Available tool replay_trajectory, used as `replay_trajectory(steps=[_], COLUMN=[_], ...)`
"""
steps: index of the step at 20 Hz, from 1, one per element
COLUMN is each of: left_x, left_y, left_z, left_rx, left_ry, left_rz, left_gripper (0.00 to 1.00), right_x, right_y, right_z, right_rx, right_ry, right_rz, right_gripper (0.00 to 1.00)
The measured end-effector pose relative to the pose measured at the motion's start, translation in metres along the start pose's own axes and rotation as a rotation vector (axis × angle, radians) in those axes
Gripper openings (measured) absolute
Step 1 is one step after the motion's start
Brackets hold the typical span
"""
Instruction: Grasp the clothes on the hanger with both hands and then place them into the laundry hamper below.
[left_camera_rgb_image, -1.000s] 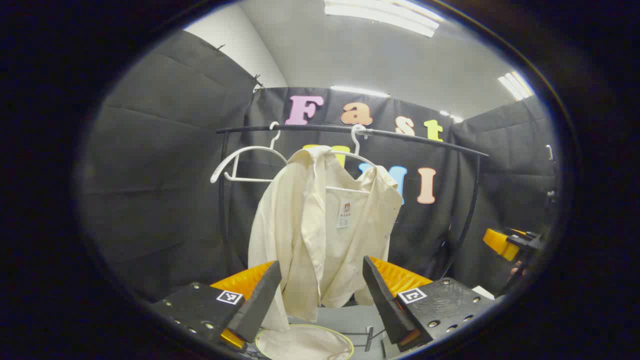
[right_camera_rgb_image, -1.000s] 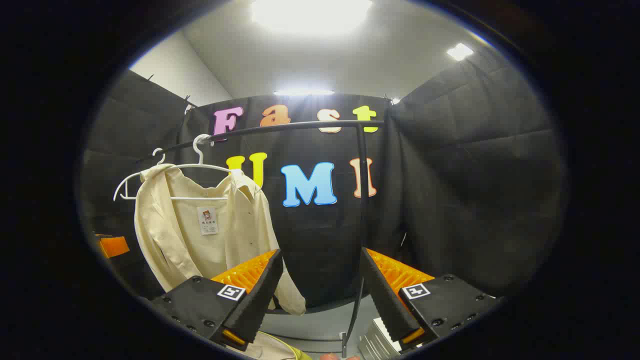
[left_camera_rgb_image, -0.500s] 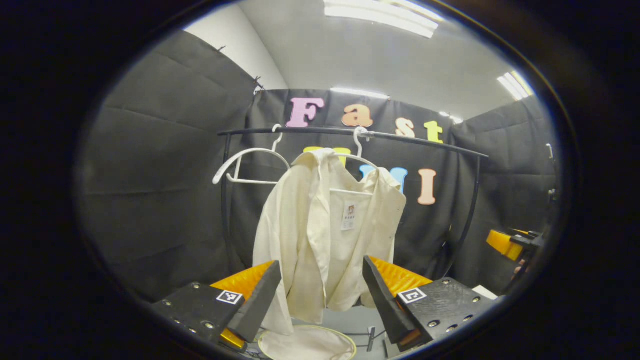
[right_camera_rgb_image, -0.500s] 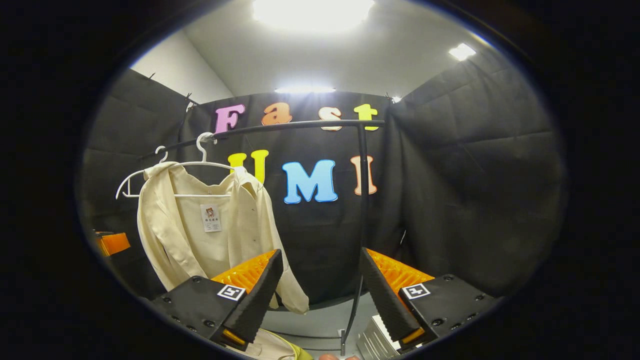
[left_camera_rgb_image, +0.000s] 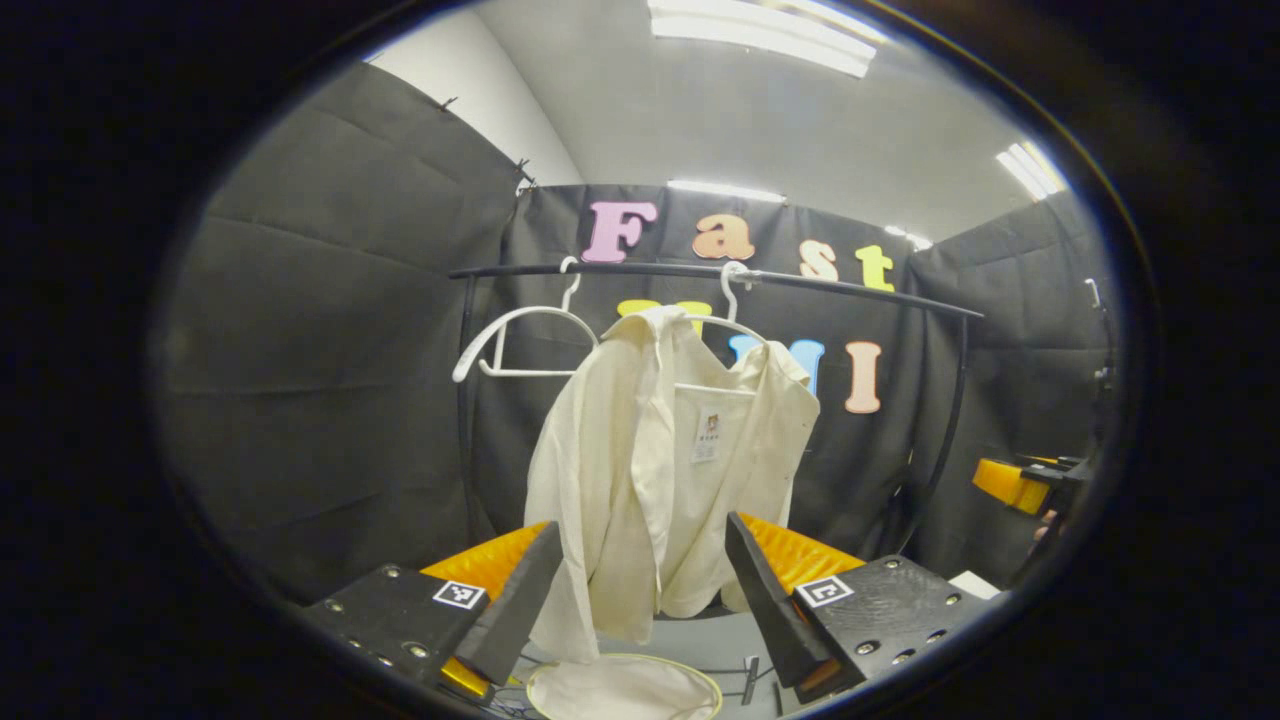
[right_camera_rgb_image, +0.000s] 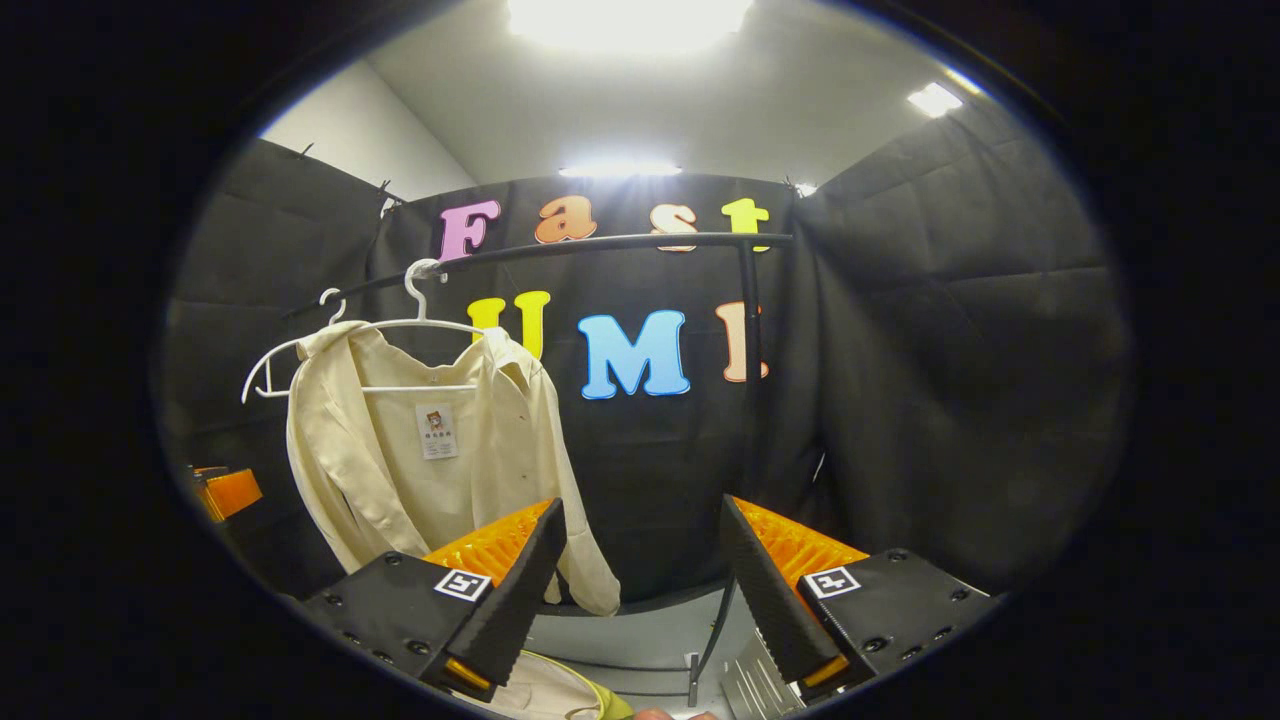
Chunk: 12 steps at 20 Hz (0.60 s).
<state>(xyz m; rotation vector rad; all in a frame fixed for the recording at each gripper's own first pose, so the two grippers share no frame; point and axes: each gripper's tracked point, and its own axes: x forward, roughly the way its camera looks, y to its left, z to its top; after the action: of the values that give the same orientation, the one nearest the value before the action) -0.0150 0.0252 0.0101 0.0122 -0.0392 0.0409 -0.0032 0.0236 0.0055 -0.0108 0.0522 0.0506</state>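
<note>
In the left gripper view, the left tool (left_camera_rgb_image: 645, 590) stands with its two black, orange-backed fingers spread wide and nothing between them. The cream, long-sleeved cotton shirt (left_camera_rgb_image: 660, 470) hangs straight ahead at 12 o'clock of this tool, well apart from the fingertips, its hem showing through the gap between them. The shirt sits on a white plastic hanger (left_camera_rgb_image: 735, 325) hooked over a black curved metal clothes rail (left_camera_rgb_image: 700, 272); a second, bare white hanger (left_camera_rgb_image: 520, 340) hangs on the same rail at about 10 o'clock of the shirt. Below the shirt, at 6 o'clock, lies the round laundry hamper with a pale fabric lining and yellow-green rim (left_camera_rgb_image: 625, 685), near the tool's fingertips. At 3 o'clock, near the edge, the right tool's orange body (left_camera_rgb_image: 1010, 485) shows far off.

In the right gripper view, the right tool (right_camera_rgb_image: 640, 590) is likewise spread wide and holds nothing. The cream shirt (right_camera_rgb_image: 420, 450) lies at about 10 o'clock of this tool, apart from it, its lower sleeve passing behind the left finger (right_camera_rgb_image: 500, 600). The hamper's rim (right_camera_rgb_image: 590, 700) shows at 6 o'clock. An orange part of the left tool (right_camera_rgb_image: 228, 492) shows at 9 o'clock.
</note>
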Motion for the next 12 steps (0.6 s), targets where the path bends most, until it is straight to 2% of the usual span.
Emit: replay_trajectory(steps=[8, 12], left_x=[0.033, 0.064], left_y=[0.0, -0.006], left_z=[0.017, 0.025], left_rx=[0.004, 0.03], left_ry=[-0.018, -0.011], left_rz=[0.025, 0.062], left_gripper=[0.96, 0.96], right_x=[0.025, 0.047], right_y=[0.024, 0.029], right_z=[-0.004, -0.013], right_rx=[-0.007, 0.008], right_ry=[0.015, 0.036], right_rz=[0.072, 0.109], right_gripper=[0.98, 0.98])
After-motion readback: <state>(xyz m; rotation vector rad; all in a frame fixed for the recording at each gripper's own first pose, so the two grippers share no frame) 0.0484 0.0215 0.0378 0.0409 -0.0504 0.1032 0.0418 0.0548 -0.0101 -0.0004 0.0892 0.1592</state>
